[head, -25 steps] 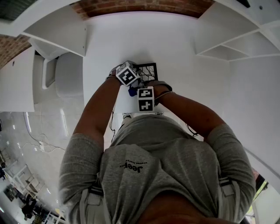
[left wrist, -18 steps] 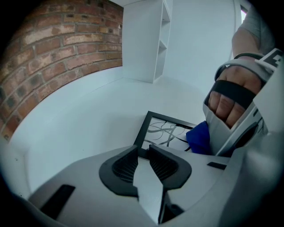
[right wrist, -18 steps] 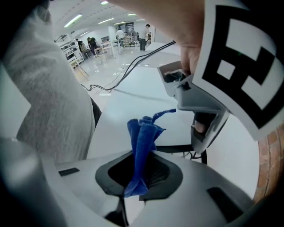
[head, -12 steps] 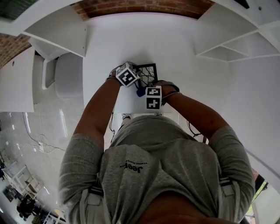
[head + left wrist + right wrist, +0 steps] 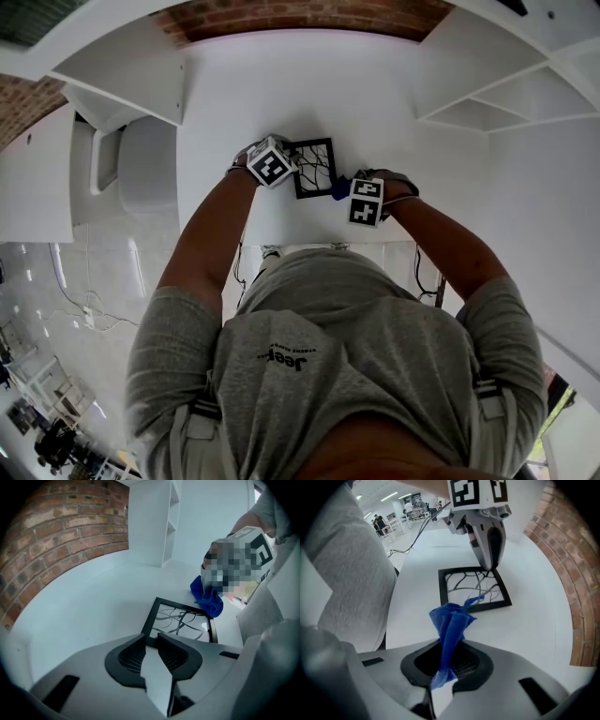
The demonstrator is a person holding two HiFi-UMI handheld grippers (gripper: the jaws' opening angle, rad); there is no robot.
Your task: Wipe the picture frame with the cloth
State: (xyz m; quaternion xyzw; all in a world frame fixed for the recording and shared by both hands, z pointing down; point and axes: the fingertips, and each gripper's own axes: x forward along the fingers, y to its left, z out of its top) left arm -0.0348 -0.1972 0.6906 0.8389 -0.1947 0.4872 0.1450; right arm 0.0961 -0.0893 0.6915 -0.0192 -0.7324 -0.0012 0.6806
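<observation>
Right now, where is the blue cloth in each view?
Head view: cloth just right of centre, at the frame's right edge.
Left gripper view: cloth upper right, at the frame's far corner.
Right gripper view: cloth bottom centre, held in the right gripper.
Shared landmark: the black frame.

White tabletop (image 5: 281,94) open beyond picture frame (image 5: 314,169), shelves (image 5: 122,70) flanking both sides, brick wall (image 5: 300,14) behind

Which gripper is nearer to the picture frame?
Left. The left gripper grips the edge of the picture frame; the right gripper, holding the cloth, sits beside the opposite edge.
</observation>
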